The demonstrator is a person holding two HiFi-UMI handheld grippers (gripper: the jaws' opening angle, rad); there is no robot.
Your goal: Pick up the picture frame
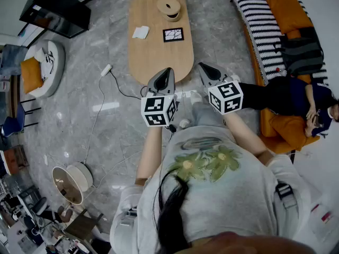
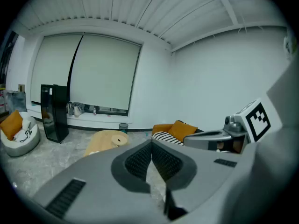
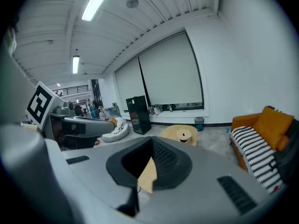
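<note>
The picture frame [image 1: 173,34] lies flat mid-desk [image 1: 153,57], clear of every edge. The left gripper [image 1: 167,72] and right gripper [image 1: 203,66] hang by the near end, fingers together, empty. The frame's picture is too small to make out.

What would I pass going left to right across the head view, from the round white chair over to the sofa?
round white chair → white power strip → napkin → picture frame → striped blanket → black backpack
</note>
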